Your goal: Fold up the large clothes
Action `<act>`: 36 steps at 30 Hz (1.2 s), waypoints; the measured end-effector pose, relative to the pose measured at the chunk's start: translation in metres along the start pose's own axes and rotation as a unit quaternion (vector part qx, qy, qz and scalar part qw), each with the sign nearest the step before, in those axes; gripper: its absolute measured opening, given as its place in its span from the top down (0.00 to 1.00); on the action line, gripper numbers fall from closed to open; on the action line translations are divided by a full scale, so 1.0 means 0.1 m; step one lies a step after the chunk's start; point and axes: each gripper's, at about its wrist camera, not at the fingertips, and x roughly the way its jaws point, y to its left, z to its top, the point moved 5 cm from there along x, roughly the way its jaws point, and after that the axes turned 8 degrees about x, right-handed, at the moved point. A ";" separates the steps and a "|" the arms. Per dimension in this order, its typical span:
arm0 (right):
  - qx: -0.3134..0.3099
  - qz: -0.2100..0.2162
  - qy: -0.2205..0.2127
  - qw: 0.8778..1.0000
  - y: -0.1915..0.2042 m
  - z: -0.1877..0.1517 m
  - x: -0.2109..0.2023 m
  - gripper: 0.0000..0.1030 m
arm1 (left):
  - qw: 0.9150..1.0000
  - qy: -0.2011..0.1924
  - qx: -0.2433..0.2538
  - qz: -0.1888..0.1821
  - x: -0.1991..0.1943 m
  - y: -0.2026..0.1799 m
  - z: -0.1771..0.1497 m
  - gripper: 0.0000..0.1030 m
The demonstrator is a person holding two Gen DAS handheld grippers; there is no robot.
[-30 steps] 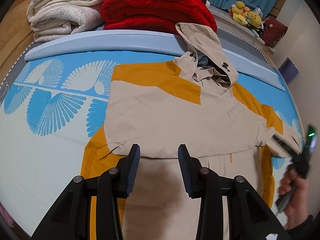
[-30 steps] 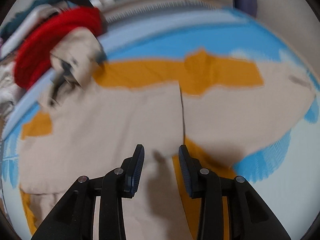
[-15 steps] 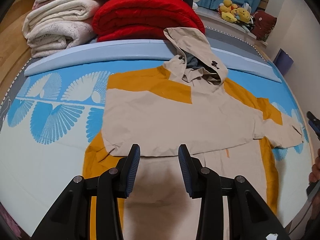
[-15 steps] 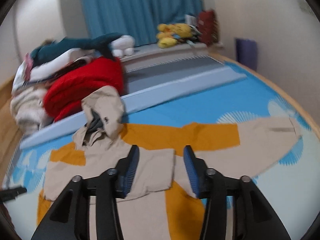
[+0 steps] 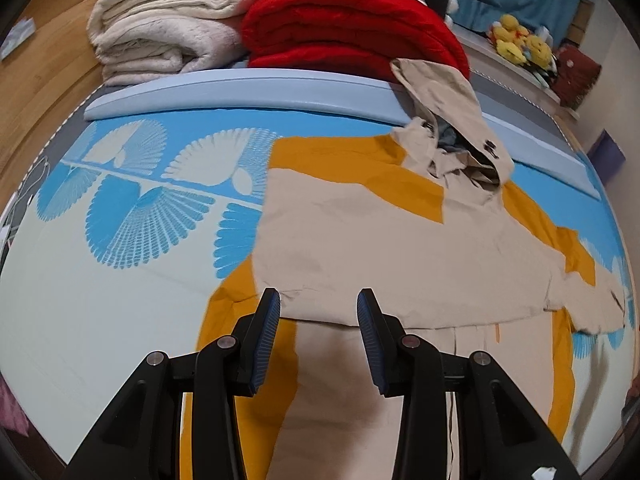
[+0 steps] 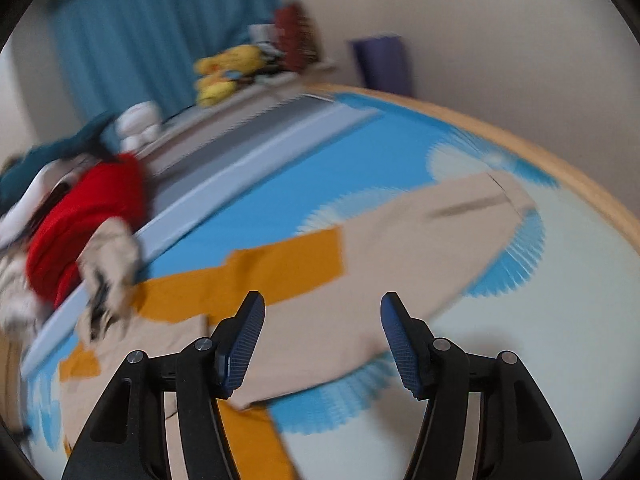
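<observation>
The jacket (image 5: 400,248) lies flat; left gripper (image 5: 319,336) is partly open and empty, right gripper (image 6: 322,340) has just been opening, nothing between its jaws.

left hand-held gripper (image 5: 319,334): jaws parted, nothing between; right hand-held gripper (image 6: 322,340): jaws just opening wider, empty

No text, label, brand, number or sign can be read in either view; the small dark mark on the jacket's hood (image 5: 490,146) is too small to make out, and the right wrist view is blurred
</observation>
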 end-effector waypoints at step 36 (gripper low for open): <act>0.196 -0.050 0.068 0.977 -1.83 0.31 1.53 0.50 | 0.991 0.029 0.118 -0.046 0.25 -1.07 -0.26 0.64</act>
